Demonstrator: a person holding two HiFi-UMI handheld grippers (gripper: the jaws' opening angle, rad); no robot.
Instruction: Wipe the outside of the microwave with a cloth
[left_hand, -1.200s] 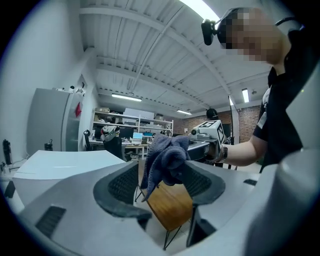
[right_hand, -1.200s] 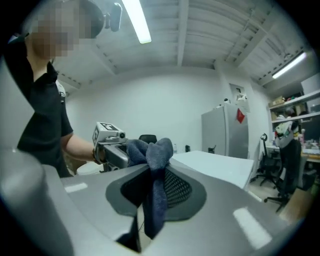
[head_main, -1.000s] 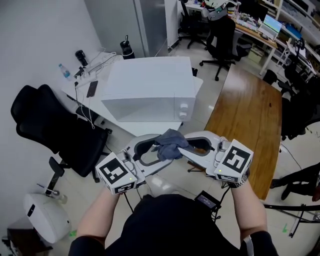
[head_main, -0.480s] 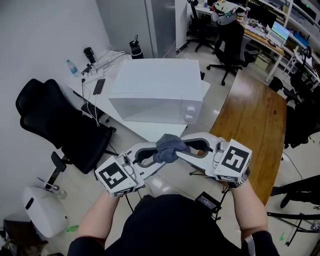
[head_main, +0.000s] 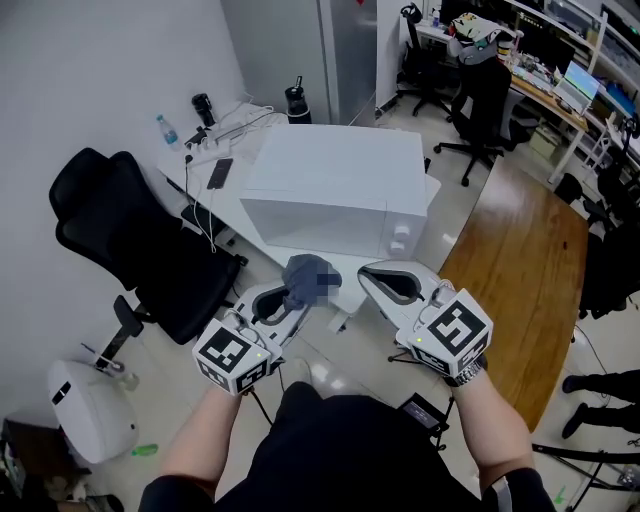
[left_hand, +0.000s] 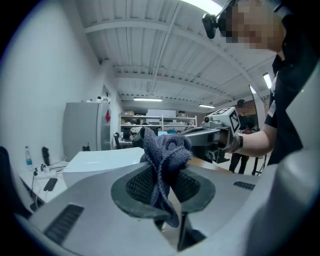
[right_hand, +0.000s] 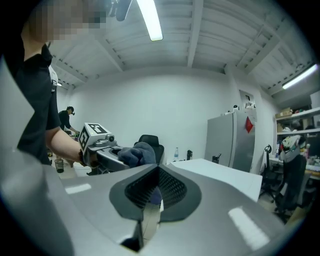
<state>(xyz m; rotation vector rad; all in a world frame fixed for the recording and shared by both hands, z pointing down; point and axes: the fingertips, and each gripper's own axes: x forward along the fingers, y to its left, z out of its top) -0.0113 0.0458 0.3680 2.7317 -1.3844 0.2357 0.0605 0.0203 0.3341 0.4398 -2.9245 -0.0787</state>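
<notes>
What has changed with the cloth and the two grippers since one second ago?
The left gripper has just closed its jaws on the cloth and carried it off to the left, away from the right gripper, which no longer touches it. The two grippers, tip to tip before, now stand apart. The microwave stays on its table, untouched.

The head view looks steeply down from above the person onto the left gripper and right gripper, the microwave just beyond. Each gripper view sits close behind its own jaws, looking about level along them; each shows the other gripper and the microwave, shared by all three.
</notes>
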